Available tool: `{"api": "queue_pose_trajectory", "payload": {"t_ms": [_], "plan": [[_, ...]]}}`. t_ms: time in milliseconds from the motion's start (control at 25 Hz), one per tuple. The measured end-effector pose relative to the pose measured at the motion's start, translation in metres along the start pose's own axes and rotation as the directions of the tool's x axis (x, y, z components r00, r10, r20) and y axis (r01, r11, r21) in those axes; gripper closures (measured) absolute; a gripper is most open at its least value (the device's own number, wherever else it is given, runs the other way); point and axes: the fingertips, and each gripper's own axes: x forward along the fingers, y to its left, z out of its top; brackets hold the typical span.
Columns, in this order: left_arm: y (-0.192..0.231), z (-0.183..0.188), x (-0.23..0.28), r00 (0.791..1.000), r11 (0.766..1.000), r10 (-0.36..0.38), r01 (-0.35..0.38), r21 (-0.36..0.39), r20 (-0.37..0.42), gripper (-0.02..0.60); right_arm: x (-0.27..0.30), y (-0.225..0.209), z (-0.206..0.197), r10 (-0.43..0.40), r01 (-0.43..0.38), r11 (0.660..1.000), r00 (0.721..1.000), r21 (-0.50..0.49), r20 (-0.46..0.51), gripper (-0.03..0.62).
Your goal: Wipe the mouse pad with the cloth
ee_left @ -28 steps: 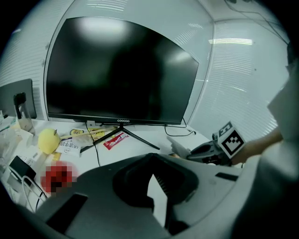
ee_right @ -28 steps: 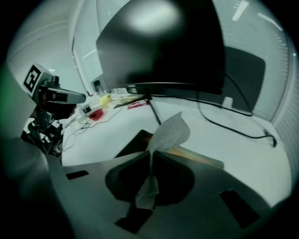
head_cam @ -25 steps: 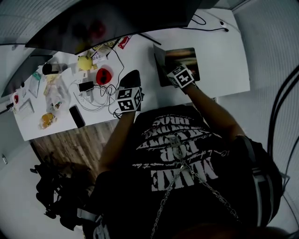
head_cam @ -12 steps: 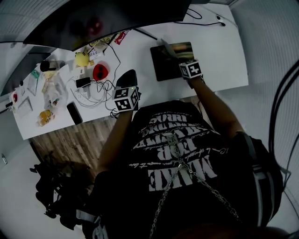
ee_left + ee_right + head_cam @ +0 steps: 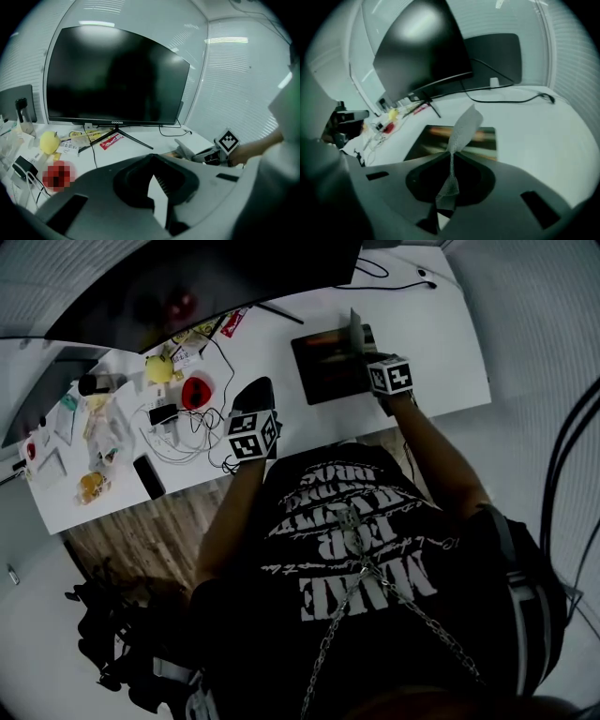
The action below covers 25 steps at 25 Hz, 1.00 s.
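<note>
The dark mouse pad lies on the white desk, right of centre. My right gripper is over the pad's right edge and is shut on a grey cloth, which sticks up beyond the jaw tips. In the left gripper view the right gripper and the cloth show at the right. My left gripper hovers over the desk's front edge, left of the pad, its tips together with nothing between them.
A large dark monitor stands at the back. Left of the pad lie a red object, a yellow object, tangled cables and a phone. A cable runs behind the pad.
My right gripper has carried the cloth to the right across the mouse pad, to its right edge, rolling as it went. The left gripper has stayed in place.
</note>
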Motion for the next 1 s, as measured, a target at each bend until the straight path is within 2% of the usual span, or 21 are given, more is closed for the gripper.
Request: {"api": "queue_pose_trajectory", "payload": {"t_ms": [80, 160, 240, 360, 480, 600, 680, 840, 1000], "plan": [[0.000, 0.002, -0.003, 1.000, 1.000, 0.006, -0.006, -0.001, 0.005, 0.575, 0.004, 0.054, 0.005, 0.135, -0.135, 0.990, 0.991, -0.034, 0.004, 0.572], [0.002, 0.000, -0.006, 1.000, 1.000, 0.014, -0.014, -0.003, 0.002, 0.575, 0.015, 0.101, -0.004, 0.236, -0.238, 0.969, 0.971, -0.069, -0.040, 0.572], [0.002, -0.005, -0.008, 1.000, 1.000, 0.020, -0.020, -0.001, -0.007, 0.575, 0.030, 0.135, -0.022, 0.291, -0.301, 0.947, 0.951, -0.113, -0.102, 0.572], [-0.001, -0.016, -0.015, 0.999, 1.000, 0.029, -0.028, 0.006, -0.025, 0.575, 0.052, 0.154, -0.051, 0.300, -0.327, 0.929, 0.940, -0.171, -0.163, 0.572], [-0.003, -0.028, -0.024, 0.998, 0.999, 0.038, -0.038, 0.005, -0.043, 0.575, 0.052, 0.148, -0.057, 0.289, -0.308, 0.938, 0.948, -0.157, -0.136, 0.574], [-0.005, -0.039, -0.027, 0.998, 0.999, 0.041, -0.042, -0.009, -0.053, 0.575, 0.041, 0.130, -0.059, 0.236, -0.259, 0.948, 0.962, -0.187, -0.136, 0.572], [-0.008, -0.042, -0.025, 0.998, 0.999, 0.037, -0.038, -0.014, -0.051, 0.575, 0.034, 0.111, -0.058, 0.206, -0.225, 0.959, 0.971, -0.171, -0.120, 0.572], [-0.019, -0.040, -0.020, 0.999, 1.000, 0.015, -0.015, -0.014, -0.041, 0.575, 0.010, 0.052, -0.062, 0.106, -0.114, 0.989, 0.990, -0.089, -0.091, 0.573], [-0.033, -0.042, -0.015, 0.999, 1.000, -0.010, 0.009, -0.014, -0.041, 0.575, -0.019, -0.018, -0.072, -0.019, 0.016, 0.999, 0.998, -0.041, -0.064, 0.572]]}}
